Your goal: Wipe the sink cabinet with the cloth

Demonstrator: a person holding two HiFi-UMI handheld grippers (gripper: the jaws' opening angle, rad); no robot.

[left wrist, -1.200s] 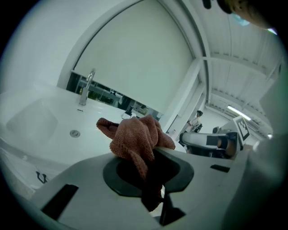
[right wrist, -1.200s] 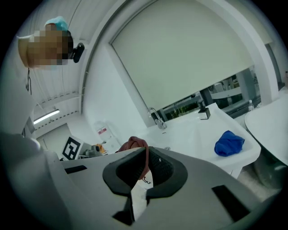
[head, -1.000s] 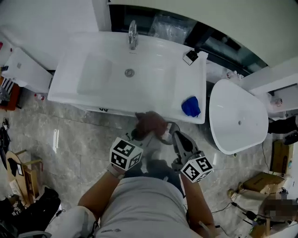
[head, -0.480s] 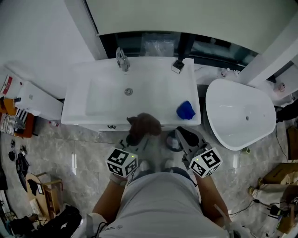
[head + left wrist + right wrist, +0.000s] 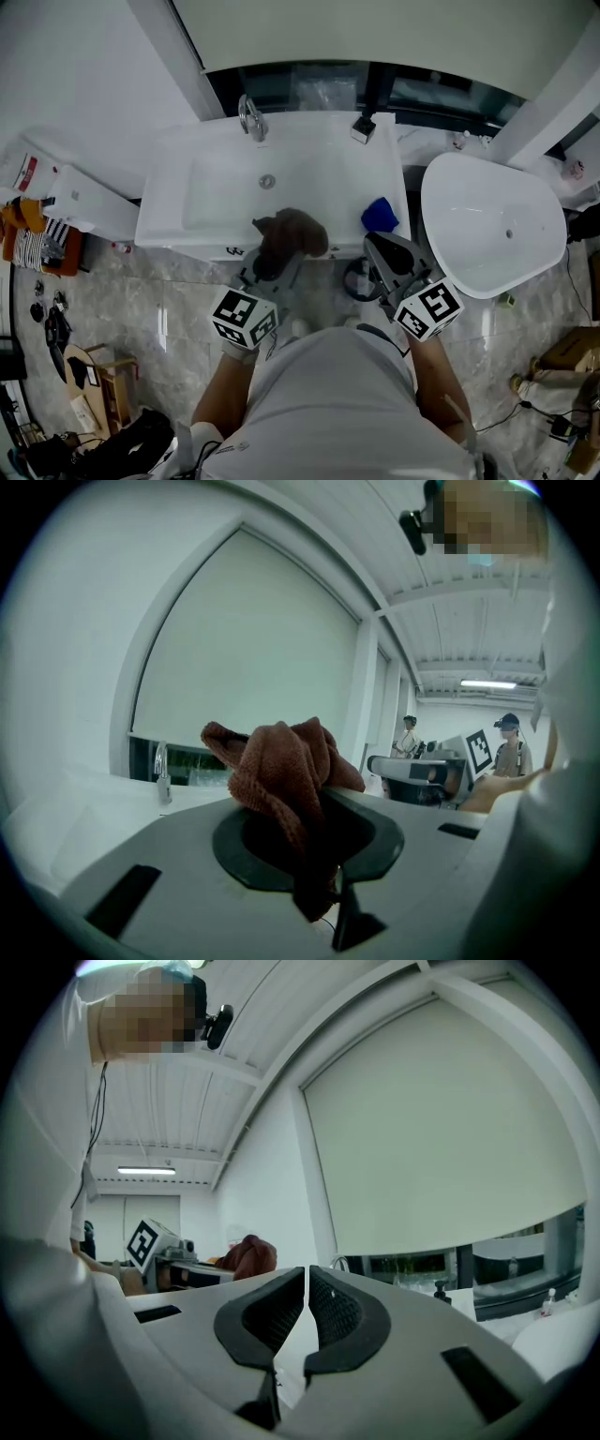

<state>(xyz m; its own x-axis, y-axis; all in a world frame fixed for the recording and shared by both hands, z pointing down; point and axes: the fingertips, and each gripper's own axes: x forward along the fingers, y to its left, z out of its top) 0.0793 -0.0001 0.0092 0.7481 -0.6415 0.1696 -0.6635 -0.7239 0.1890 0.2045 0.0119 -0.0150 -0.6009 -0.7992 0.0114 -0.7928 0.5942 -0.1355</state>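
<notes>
Cloth clamped in left gripper; from overhead, seemingly at sink rim (right gripper closed, empty).

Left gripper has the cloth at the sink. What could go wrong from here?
The brown cloth is bunched in the left gripper, mostly loose beyond the jaws; dragging may pull it free. A rightward sweep could knock the blue item off the sink ledge. The right gripper, shut and empty, sits close by and might bump it.
</notes>
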